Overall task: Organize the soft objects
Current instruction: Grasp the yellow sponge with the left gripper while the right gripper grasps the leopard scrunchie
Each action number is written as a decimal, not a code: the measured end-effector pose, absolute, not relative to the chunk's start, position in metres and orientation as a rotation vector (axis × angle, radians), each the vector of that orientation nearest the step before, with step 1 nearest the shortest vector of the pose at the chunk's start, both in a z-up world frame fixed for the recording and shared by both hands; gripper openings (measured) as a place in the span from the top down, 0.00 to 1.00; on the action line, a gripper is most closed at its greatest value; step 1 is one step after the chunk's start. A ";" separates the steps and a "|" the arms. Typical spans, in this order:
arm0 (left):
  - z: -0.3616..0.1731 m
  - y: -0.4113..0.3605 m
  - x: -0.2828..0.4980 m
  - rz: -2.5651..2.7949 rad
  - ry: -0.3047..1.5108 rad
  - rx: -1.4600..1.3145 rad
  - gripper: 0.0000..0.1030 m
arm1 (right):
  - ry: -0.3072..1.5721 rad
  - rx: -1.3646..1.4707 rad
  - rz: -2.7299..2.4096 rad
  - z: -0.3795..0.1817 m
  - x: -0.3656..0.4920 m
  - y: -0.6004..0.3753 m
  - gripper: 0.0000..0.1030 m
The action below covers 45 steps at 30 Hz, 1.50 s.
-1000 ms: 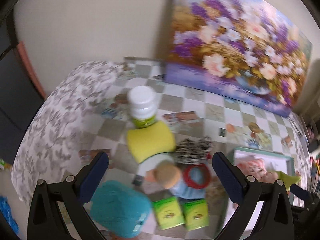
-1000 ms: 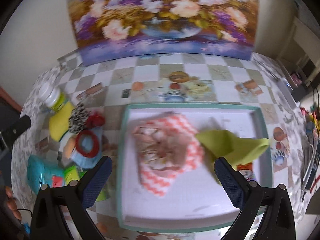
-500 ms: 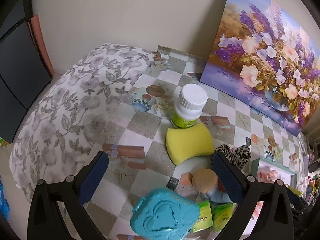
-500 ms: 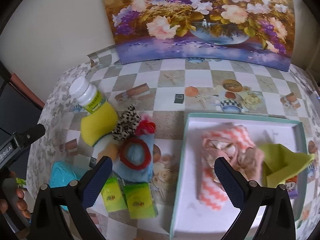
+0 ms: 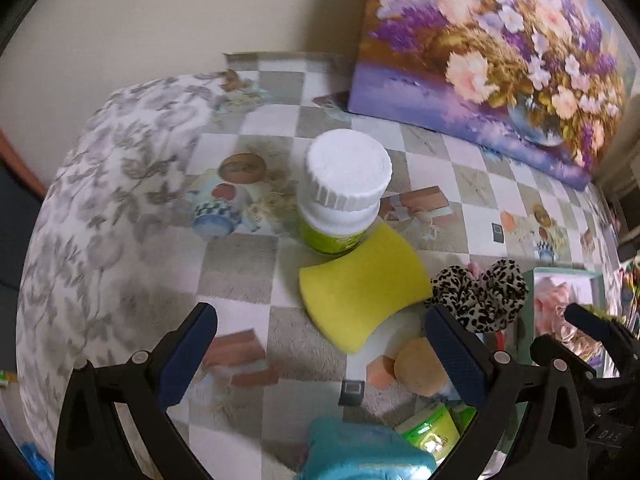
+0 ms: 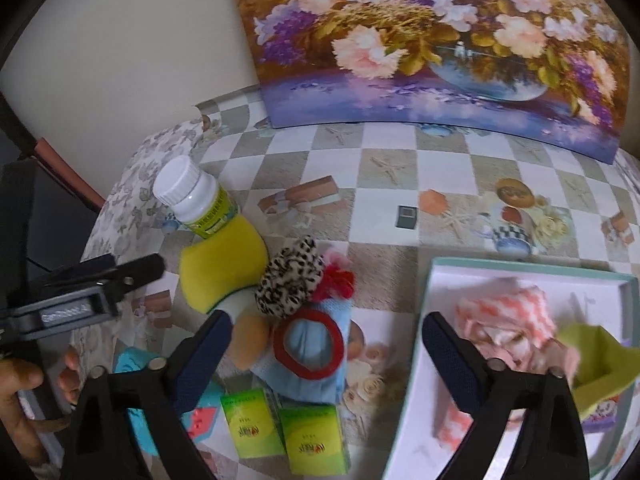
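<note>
Both tongs, left (image 5: 320, 354) and right (image 6: 326, 354), hung open and empty over the desk (image 6: 384, 168), the right narrowing slightly. Only the right view showed the tray (image 6: 436, 276) holding a pink chevron cloth (image 6: 508, 312). The yellow sponge (image 5: 362, 290) touched a white-capped bottle (image 5: 342, 196), its label unreadable.

Left wrist view: looks steeply down along gripper fingers, close above sponge (image 5: 362, 286), facing painting (image 5: 496, 56) behind it. Right wrist view: steeply down too, higher, from right of sponge (image 6: 222, 266), tray (image 6: 432, 292) at its right. Shared: sponge, bottle (image 5: 342, 192) behind it, scrunchie (image 6: 290, 278) beside it, painting, table (image 5: 240, 258).
</note>
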<state>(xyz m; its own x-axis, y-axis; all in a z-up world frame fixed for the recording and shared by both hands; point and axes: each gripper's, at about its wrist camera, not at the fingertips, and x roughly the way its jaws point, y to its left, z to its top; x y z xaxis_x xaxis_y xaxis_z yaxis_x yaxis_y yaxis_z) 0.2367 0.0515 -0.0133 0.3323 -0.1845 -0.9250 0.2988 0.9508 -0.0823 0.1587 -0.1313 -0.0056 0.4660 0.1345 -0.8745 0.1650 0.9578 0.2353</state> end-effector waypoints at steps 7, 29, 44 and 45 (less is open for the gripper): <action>-0.036 0.033 0.248 -0.424 1.229 0.224 0.00 | 1.080 0.325 0.011 -0.018 0.176 -0.129 0.29; -0.075 -0.005 0.258 -0.533 1.276 0.502 0.02 | 1.122 0.335 0.061 -0.041 0.188 -0.128 0.79; -0.074 -0.025 0.250 -0.524 1.307 0.558 0.31 | 1.124 0.331 0.074 -0.035 0.183 -0.125 0.83; -0.071 -0.023 0.249 -0.522 1.302 0.554 0.32 | 1.114 0.336 0.077 -0.032 0.181 -0.126 0.83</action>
